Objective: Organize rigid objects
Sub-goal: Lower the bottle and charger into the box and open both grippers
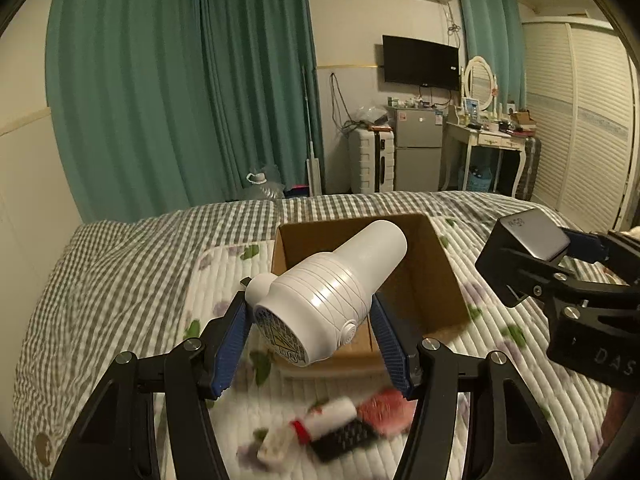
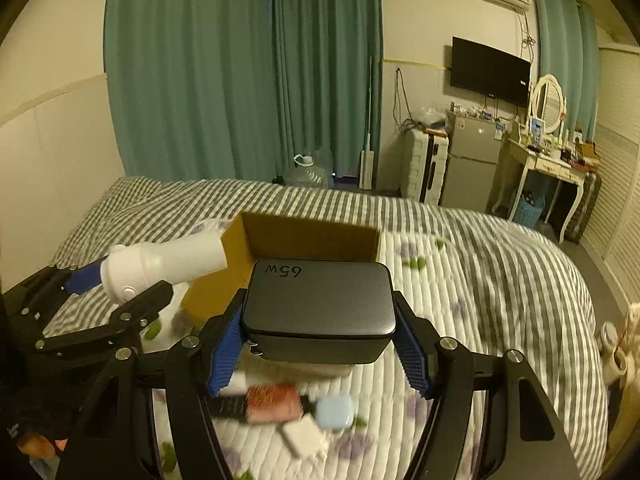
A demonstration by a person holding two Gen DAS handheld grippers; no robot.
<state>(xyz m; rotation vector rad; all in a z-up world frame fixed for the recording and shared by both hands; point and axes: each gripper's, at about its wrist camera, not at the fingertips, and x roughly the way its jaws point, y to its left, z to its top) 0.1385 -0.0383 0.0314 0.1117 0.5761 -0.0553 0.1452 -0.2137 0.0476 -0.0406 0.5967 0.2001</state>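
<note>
Nearest the left wrist camera, the left gripper [image 1: 310, 322] has its two blue-padded fingers [image 1: 230, 342] clamped on the wide ribbed body of a white bottle [image 1: 332, 294], which lies tilted between them, its labelled base toward the lens and its narrower neck angled up and away over the near rim of the cardboard box [image 1: 424, 276]. In the right wrist view, the right gripper [image 2: 320, 344] has its fingers [image 2: 412, 354] pressed against both short sides of a dark grey charger [image 2: 320, 304], marked "65W" on its flat top; it is held level above the bed, with its far edge just short of the box's near wall. Below both grippers, a blurred cluster of small items lies on the white quilted mat [image 2: 460, 288]: one pink block [image 2: 274, 402], one pale blue square case [image 2: 334, 412], one white square piece [image 2: 302, 438], one black flat item [image 1: 344, 438] and one white tube with a red band [image 1: 316, 426]. Beyond them the single box sits open-topped on the mat, its four brown walls upright and its inside bare where it shows. To its right the mat and the grey-striped bedcover [image 2: 500, 240] run unobstructed to the bed's far edge. Further off stand green curtains [image 1: 180, 100], a small fridge [image 1: 418, 148] and a white dressing table [image 1: 486, 140].
</note>
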